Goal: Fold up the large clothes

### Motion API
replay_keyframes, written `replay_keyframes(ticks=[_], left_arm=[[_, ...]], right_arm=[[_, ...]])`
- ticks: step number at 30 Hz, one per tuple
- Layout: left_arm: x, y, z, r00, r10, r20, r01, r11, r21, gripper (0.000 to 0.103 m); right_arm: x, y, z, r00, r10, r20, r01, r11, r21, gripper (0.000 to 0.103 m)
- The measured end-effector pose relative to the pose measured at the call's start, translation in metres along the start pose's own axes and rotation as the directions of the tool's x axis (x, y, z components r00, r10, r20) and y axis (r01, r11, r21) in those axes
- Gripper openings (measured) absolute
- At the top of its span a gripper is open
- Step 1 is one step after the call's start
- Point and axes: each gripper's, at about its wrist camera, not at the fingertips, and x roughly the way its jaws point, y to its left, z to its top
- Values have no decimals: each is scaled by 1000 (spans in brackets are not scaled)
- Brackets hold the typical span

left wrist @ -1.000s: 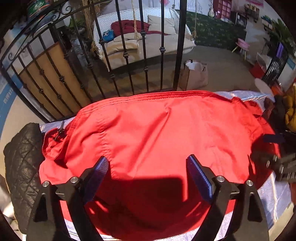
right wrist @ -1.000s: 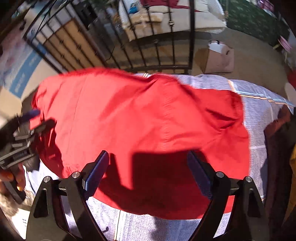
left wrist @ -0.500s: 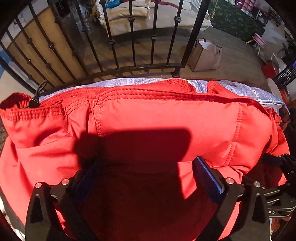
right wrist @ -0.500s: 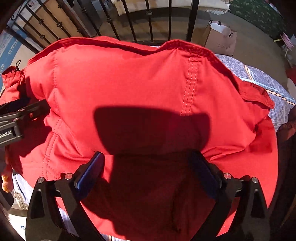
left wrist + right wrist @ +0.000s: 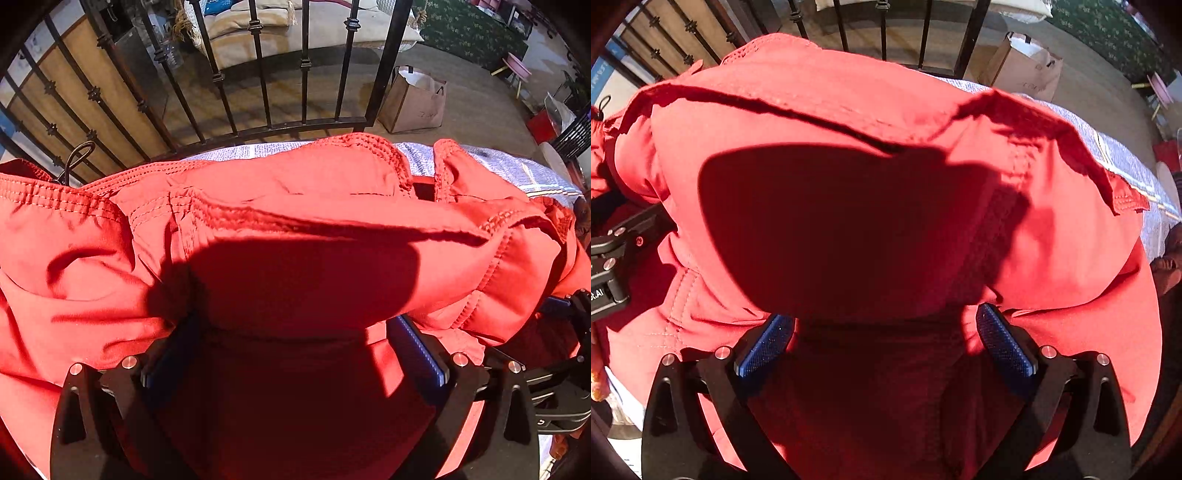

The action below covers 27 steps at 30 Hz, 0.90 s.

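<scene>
Both grippers stand wide open, pointing down at a red garment (image 5: pixel 295 221) spread on a bed.

At the far left of the left wrist view a black cord loop (image 5: pixel 75 158) pokes up at the garment's stitched hem; past it a black iron railing (image 5: pixel 258 66) runs along the bed's edge. The left gripper (image 5: pixel 291 325) has its blue-padded jaws spread, having just been opening, with a raised fold of the red cloth between them; whether the pads touch the cloth I cannot tell. Right of that, the grey checked bed cover (image 5: pixel 509 170) shows and a brown paper bag (image 5: pixel 413 103) stands on the floor. The right gripper (image 5: pixel 882 325) likewise has jaws just opened wide, a hump of cloth between its pads.
</scene>
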Motion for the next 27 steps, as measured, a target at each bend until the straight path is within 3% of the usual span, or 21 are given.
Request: replay_keyframes(ticks=[6,10,14,16,19,22,24,27], left_arm=[[-23,4,2,1000,-22,-16,22,1000,0,96],[-88,30,-20,987,-68,143,75,996,-41,94],[-115,70,-52,978,67,199,-49,995,-92,96],[-113,93,-69,977,125,171,-104,987,-126,96],[-88,117,-84,987,140,74,-130,983,-133,96],[-62,123,-79,991,134,28,-129,983,-131,98],[-43,127,-68,995,99,-21,-102,981,-166,99],[-22,140,-57,996,-4,-86,-19,962,-272,99]], right_arm=[[-11,-5,1,1000,25,-12,-25,999,30,97],[-72,-28,-26,984,63,165,-79,993,90,96],[-95,-56,-58,984,-53,168,36,994,102,96],[-95,-77,-75,988,-57,145,38,990,132,96],[-74,-98,-91,996,-75,51,67,988,136,97],[-60,-102,-92,997,-62,39,56,990,133,98],[-48,-102,-89,998,-63,13,60,989,136,98],[-21,-115,-78,997,26,-69,-13,983,186,99]])
